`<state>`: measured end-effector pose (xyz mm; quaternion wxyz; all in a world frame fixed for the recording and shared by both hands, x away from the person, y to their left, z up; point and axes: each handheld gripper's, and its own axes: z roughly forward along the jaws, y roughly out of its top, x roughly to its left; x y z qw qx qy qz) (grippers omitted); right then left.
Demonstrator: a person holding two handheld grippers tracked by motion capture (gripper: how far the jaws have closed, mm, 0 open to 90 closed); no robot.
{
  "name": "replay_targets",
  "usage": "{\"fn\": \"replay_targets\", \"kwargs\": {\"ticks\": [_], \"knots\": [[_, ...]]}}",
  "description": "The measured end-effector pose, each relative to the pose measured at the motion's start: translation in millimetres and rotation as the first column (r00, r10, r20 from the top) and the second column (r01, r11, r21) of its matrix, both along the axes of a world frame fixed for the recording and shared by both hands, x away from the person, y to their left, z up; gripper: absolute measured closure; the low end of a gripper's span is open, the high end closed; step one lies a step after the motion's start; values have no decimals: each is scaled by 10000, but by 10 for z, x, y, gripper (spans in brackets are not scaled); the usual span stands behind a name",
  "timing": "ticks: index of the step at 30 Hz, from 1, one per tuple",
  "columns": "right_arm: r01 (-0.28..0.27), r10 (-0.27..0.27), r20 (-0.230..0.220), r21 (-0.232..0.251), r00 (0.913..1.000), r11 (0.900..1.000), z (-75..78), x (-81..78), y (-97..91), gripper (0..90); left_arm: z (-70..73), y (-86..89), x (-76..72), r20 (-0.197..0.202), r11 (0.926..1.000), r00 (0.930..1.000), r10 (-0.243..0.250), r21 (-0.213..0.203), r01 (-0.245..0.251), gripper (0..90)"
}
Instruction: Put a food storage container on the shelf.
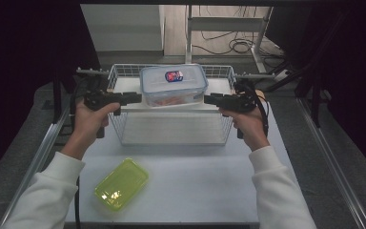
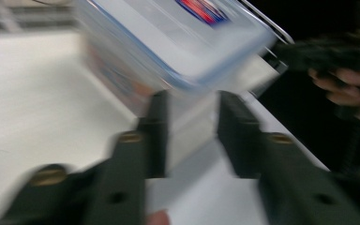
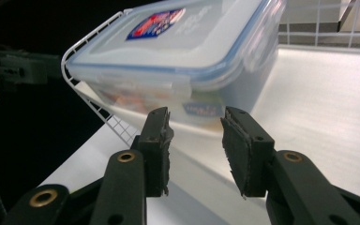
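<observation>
- High view: your left gripper point(image 1: 136, 98) and your right gripper point(image 1: 208, 99) point at each other across the wire basket point(image 1: 171, 136), one at each short end of the clear lidded container point(image 1: 173, 84).
- The container sits over the far half of the basket, level with its rim; it has a blue-edged lid with a red and blue label, and something orange shows through its wall.
- Each gripper tip is right at the container's side. From this height you cannot tell whether the tips touch it or how wide the jaws stand.
- A yellow-green lid point(image 1: 121, 183) lies on the white bench point(image 1: 205, 186), near your left sleeve and well apart from the basket.
- Left gripper view: this picture is blurred. Your left gripper point(image 2: 191, 136) has its jaws apart with a clear gap, and the container point(image 2: 168, 42) is tilted just beyond them. Whether either jaw touches it cannot be told.
- Your right hand point(image 2: 347, 89) shows past the container's far end.
- Right gripper view: your right gripper point(image 3: 194, 150) stands open, with nothing between the jaws. The container point(image 3: 187, 61) is just ahead of the tips, its nearest latch flap facing you, resting by the basket's rim wire point(image 3: 98, 112).
- The left gripper point(image 3: 23, 68) shows at the far left edge.
</observation>
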<state>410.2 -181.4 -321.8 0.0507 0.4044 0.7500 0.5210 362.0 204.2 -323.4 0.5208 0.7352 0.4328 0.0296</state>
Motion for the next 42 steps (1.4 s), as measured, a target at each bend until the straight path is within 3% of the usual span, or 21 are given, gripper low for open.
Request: {"fn": "replay_targets", "kwargs": {"ticks": [1, 2, 7, 10, 18, 25, 30, 31, 33, 34, 35, 36, 39, 40, 41, 42], "knots": [[-34, 34, -44, 1, 10000, 10000, -34, -17, -7, 576, -22, -36, -2, -8, 9999, 9999, -113, 116, 113, 827], [-31, 31, -89, 2, 10000, 10000, -56, -31, -12, 564, -77, -137, 29, -56, 9982, 9996, -280, 535, 282, 846], [-126, 126, -137, 23, 9998, 9999, -133, -87, -32, 525, -184, -257, 209, -417, 9977, 9991, -108, 666, 135, 884], [-286, 286, -143, -5, 9995, 9996, -169, -115, -40, 500, -216, -257, 277, -533, 9991, 9986, -41, 414, 63, 898], [-393, 395, -202, 81, 9990, 9992, -230, -150, -67, 488, -228, -212, 356, -680, 9994, 9975, 176, 312, -155, 899], [-422, 423, -256, 21, 9988, 9991, -271, -175, -61, 470, -207, -193, 321, -683, 9996, 9975, 178, 252, -162, 898], [-493, 494, -192, 64, 9986, 9988, -295, -249, -68, 442, -194, -187, 155, -478, 9993, 9989, 32, 363, -15, 868], [-521, 520, -135, -100, 9986, 9986, -326, -295, -80, 431, -190, -178, 36, -376, 9994, 9993, 37, 350, -24, 850], [-491, 489, -126, -129, 9987, 9987, -340, -320, -90, 424, -193, -176, -29, -366, 9994, 9993, 4, 336, 9, 779], [-482, 481, -82, -98, 9988, 9988, -374, -371, -126, 406, -207, -186, -178, -171, 9978, 9998, 75, 659, -63, 720], [-471, 470, -60, -62, 9989, 9989, -392, -405, -143, 399, -207, -186, -178, -171, 9978, 9998, 75, 659, -63, 676], [-483, 483, -21, -58, 9988, 9988, -414, -441, -157, 391, -236, -189, -310, 41, 9961, 9999, 99, 876, -102, 646], [-633, 634, 92, -124, 9979, 9979, -485, -551, -203, 366, -285, -167, -440, 36, 9964, 10000, 65, 851, -68, 550], [-658, 660, 140, -105, 9977, 9978, -525, -605, -226, 363, -360, -133, -575, 73, 9953, 9998, 192, 949, -198, 525], [-658, 660, 140, -105, 9977, 9978, -525, -605, -226, 363, -360, -133, -575, 73, 9953, 9998, 192, 949, -198, 506], [-594, 595, 262, -53, 9979, 9982, -592, -679, -263, 363, -457, -107, -674, -1, 9937, 9995, 308, 1081, -306, 480]]}}
